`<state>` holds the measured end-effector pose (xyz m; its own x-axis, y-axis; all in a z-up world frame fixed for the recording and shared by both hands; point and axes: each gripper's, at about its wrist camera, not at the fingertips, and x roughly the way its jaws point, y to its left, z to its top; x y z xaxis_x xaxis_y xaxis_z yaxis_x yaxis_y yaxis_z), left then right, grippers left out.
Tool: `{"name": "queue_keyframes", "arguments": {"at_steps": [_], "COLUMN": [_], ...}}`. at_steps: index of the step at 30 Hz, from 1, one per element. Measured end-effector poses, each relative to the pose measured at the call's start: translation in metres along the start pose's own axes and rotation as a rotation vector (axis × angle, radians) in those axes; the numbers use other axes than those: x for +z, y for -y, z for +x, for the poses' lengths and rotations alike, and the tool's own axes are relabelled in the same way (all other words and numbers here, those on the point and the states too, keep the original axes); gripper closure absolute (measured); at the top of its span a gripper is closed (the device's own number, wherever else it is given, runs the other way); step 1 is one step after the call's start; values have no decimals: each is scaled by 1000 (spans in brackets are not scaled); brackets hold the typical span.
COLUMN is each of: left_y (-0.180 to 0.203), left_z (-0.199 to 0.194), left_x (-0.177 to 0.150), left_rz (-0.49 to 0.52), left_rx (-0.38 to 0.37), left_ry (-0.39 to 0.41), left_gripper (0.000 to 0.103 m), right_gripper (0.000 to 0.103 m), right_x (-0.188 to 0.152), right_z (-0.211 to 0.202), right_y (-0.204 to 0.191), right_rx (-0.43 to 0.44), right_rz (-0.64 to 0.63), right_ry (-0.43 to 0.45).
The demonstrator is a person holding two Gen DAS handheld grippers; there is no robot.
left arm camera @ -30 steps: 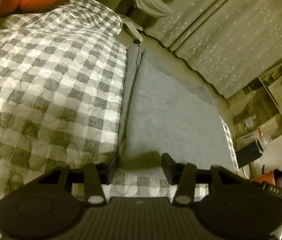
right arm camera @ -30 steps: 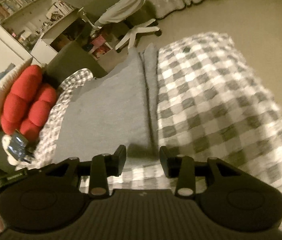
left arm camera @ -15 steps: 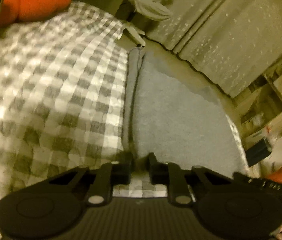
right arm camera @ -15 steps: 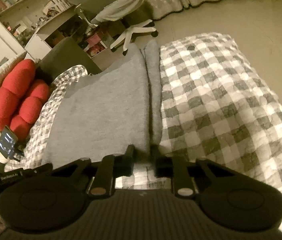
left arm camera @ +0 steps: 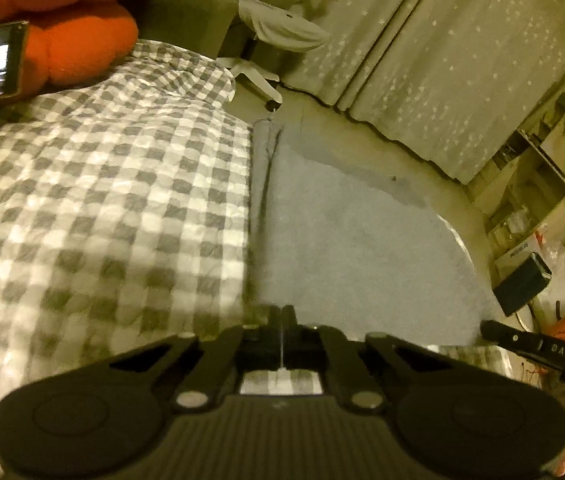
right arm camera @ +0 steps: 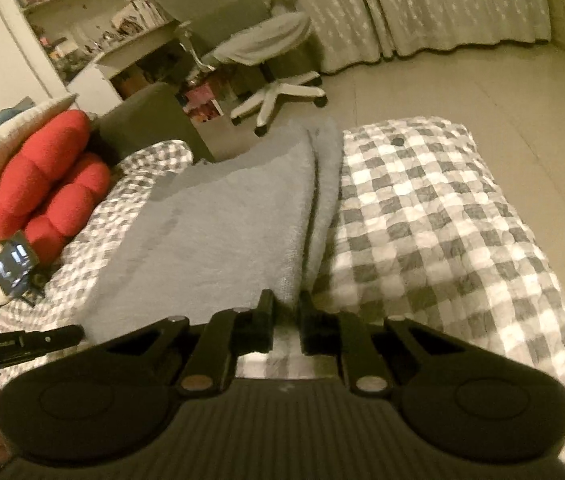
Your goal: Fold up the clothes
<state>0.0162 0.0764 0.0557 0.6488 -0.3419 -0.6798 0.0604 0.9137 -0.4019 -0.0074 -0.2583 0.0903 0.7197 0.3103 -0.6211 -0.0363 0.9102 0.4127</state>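
The left hand-held gripper point(left arm camera: 282, 322) is clenched on the near edge of the grey garment point(left arm camera: 346, 240), its jaws pressed together with the cloth pinched between them. The right hand-held gripper point(right arm camera: 285, 322) grasps the same near edge of the grey garment point(right arm camera: 218, 232), jaws narrowly apart around the fold. The garment lies flat on the checked quilt point(right arm camera: 422, 224) covering the bed. Farther off are a red cushion point(right arm camera: 42, 188), an office chair point(right arm camera: 270, 60) and curtains point(left arm camera: 462, 72).
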Motion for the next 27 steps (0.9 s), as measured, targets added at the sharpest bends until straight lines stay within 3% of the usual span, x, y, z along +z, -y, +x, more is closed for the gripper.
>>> {"name": "queue_keyframes", "arguments": {"at_steps": [5, 9, 11, 13, 14, 15, 16, 18, 20, 26, 27], "left_y": [-7, -20, -27, -32, -33, -32, -30, -25, -19, -12, -10], "left_z": [-18, -25, -21, -17, -14, -11, -6, 3, 16, 50, 52], "left_x": [-13, -15, -12, -11, -10, -9, -7, -4, -1, -3, -3], "left_rz": [-6, -46, -78, -101, -105, -108, -108, -104, -94, -66, -49], "left_rx": [-17, -38, -38, -35, -35, -47, -64, -88, -89, -32, -25], "left_ry": [29, 55, 61, 65, 69, 69, 67, 68, 69, 44, 49], "left_gripper": [103, 101, 89, 70, 67, 63, 59, 54, 52, 54, 68], "right_gripper": [91, 86, 85, 84, 83, 78, 66, 60, 60, 58, 58], "right_x": [-24, -22, -19, -19, -21, -22, -23, -25, -27, -26, -26], "right_z": [-20, -12, -10, -12, -13, -14, -14, -11, -7, 9, 9], "right_y": [-7, 4, 11, 17, 22, 25, 28, 27, 25, 20, 20], "right_rx": [31, -11, -14, -18, -2, 21, 47, 90, 127, 80, 80], "right_rz": [-3, 29, 56, 85, 118, 150, 177, 199, 210, 217, 215], "right_ry": [15, 3, 3, 5, 1, -5, -12, -32, -54, -87, -77]}}
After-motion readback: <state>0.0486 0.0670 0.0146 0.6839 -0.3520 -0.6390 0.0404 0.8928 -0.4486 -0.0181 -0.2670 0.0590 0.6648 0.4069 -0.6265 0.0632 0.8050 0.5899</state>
